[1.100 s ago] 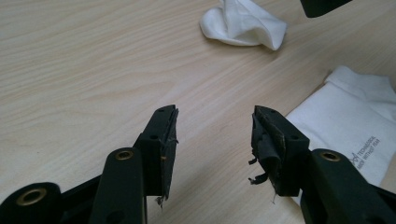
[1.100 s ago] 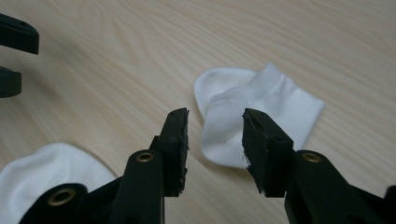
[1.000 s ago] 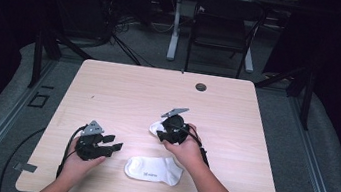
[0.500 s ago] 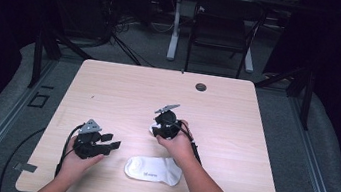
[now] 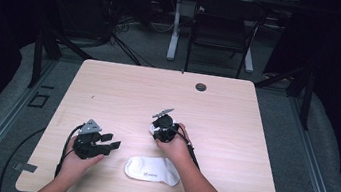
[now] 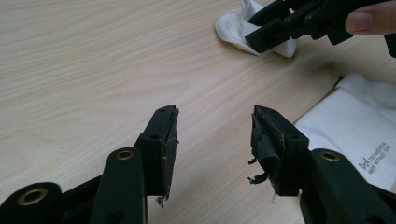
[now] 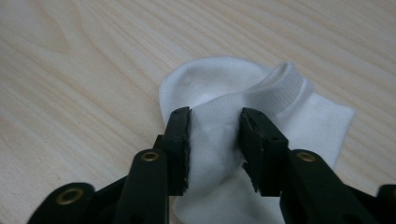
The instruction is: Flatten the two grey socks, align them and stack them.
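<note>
Two white socks are on the wooden table point(image 5: 237, 110). One sock point(image 5: 153, 170) lies flat near the front edge, and its printed side point(image 6: 359, 130) shows at the right of the left gripper view. The other sock point(image 7: 224, 88) is bunched up, with my right gripper point(image 7: 214, 140) shut on a raised fold of it near the ribbed cuff. From above, that gripper point(image 5: 164, 125) covers most of this sock point(image 5: 152, 130). My left gripper point(image 5: 99, 144) stands open over bare wood, left of the flat sock, with nothing between its jaws point(image 6: 215, 140). Farther off are the bunched sock point(image 6: 236, 28) and the right gripper point(image 6: 280, 23).
A dark round grommet point(image 5: 201, 86) sits in the tabletop near the far edge. Behind the table stand a black chair point(image 5: 223, 32) and a white desk leg point(image 5: 174, 31), with cables on the floor. Black cables trail from both grippers toward the front edge.
My right gripper has moved a little to the left and now covers most of the bunched sock. The left gripper has barely shifted.
</note>
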Available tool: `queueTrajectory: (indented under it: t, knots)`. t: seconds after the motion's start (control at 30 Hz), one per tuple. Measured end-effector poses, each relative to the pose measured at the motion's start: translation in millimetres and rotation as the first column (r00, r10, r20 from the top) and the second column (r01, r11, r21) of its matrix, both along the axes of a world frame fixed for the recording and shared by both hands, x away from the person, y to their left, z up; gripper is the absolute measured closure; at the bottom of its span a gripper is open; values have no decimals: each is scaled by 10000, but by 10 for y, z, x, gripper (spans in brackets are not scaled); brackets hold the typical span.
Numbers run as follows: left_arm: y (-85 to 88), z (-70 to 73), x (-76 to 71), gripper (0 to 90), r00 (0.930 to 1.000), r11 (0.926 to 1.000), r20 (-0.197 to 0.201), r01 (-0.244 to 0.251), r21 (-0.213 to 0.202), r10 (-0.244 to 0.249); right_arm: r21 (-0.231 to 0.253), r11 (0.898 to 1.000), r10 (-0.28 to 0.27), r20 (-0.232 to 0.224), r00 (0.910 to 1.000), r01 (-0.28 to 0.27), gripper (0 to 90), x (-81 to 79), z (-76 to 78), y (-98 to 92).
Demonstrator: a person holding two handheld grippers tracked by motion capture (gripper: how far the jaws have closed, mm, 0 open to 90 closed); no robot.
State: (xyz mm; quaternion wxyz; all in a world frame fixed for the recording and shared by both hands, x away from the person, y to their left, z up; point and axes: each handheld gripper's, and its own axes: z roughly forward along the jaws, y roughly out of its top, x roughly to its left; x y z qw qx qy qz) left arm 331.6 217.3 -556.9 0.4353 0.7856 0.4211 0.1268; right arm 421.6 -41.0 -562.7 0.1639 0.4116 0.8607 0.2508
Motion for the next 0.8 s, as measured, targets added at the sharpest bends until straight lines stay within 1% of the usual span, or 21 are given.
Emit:
queueTrajectory:
  t: [0.03, 0.1, 0.13, 0.17, 0.2, 0.23, 0.27, 0.3, 0.33, 0.37, 0.4, 0.43, 0.47, 0.5, 0.53, 0.57, 0.6, 0.63, 0.73, 0.8]
  knots:
    - [0, 1, -1, 511, 10000, 10000, 9, -2, -2, 2, 144, 9999, -70, 12, 10000, 69, 674, -6, -6, 1]
    - [0, 4, -3, 513, 10000, 10000, 24, -20, 3, 20, 155, 9999, -33, 31, 10000, 33, 734, -18, -8, 0]
    - [-1, 3, -2, 514, 10000, 10000, 29, -35, -12, 35, 129, 9999, 99, 26, 9999, -99, 763, -30, -8, -4]
    - [-1, 3, -2, 515, 10000, 10000, 8, -14, 9, 14, 235, 9997, 59, 70, 10000, -61, 780, -46, -17, 2]
    - [-6, -2, -2, 518, 10000, 10000, 47, -31, -4, 31, 288, 9995, 149, 24, 9999, -149, 800, -63, -16, 3]
    - [-7, -3, -3, 519, 10000, 10000, 47, -30, 37, 30, 242, 9995, 189, -7, 9998, -188, 807, -76, -12, 10]
    - [-10, -4, -3, 519, 10000, 10000, 28, -18, 54, 18, 453, 9989, 148, 23, 9999, -149, 812, -92, -25, 24]
    - [-14, -6, -5, 520, 10000, 10000, 18, -8, 44, 7, 329, 9990, 312, -167, 9994, -306, 816, -111, -6, 29]
    - [-17, -8, -5, 520, 10000, 10000, 19, 9, 31, -9, 530, 9980, 355, -141, 9993, -347, 818, -148, -17, 57]
    - [-20, -10, -4, 521, 10000, 10000, 28, 18, 37, -19, 562, 9973, 487, -183, 9986, -476, 820, -178, -17, 78]
    - [-22, -11, -3, 522, 10000, 10000, 44, 17, 58, -17, 369, 9970, 689, -291, 9972, -678, 820, -197, 0, 85]
    - [-24, -15, -1, 522, 10000, 10000, 35, 11, 45, -11, 426, 9961, 782, -245, 9966, -772, 820, -223, -6, 108]
    - [-28, -19, -1, 523, 10000, 10000, 10, -23, 8, 23, 714, 9943, 812, -260, 9964, -792, 821, -260, -18, 144]
    - [-31, -21, 0, 525, 10000, 10000, 7, -24, 9, 24, 554, 9935, 1021, -391, 9940, -998, 821, -279, 0, 160]
    - [-32, -20, 1, 526, 10000, 10000, -25, -3, 39, 4, 771, 9921, 1022, -363, 9941, -992, 821, -300, -12, 186]
    - [-35, -21, 1, 528, 10000, 10000, -36, -8, 14, 9, 641, 9912, 1191, -478, 9917, -1159, 821, -318, 4, 209]
    - [-35, -22, 2, 530, 10000, 10000, -30, -18, 4, 18, 637, 9892, 1349, -499, 9896, -1317, 822, -338, 7, 236]
    - [-36, -25, 4, 531, 10000, 10000, 9, -50, -34, 50, 725, 9877, 1421, -459, 9888, -1386, 821, -362, 1, 266]
    - [-28, -26, 6, 533, 9999, 9999, -21, -100, -29, 100, 670, 9822, 1782, -398, 9832, -1754, 818, -412, 20, 321]
    - [-23, -24, 10, 533, 10000, 10000, -43, -73, -21, 73, 1013, 9789, 1813, -329, 9829, -1772, 809, -424, 19, 335]
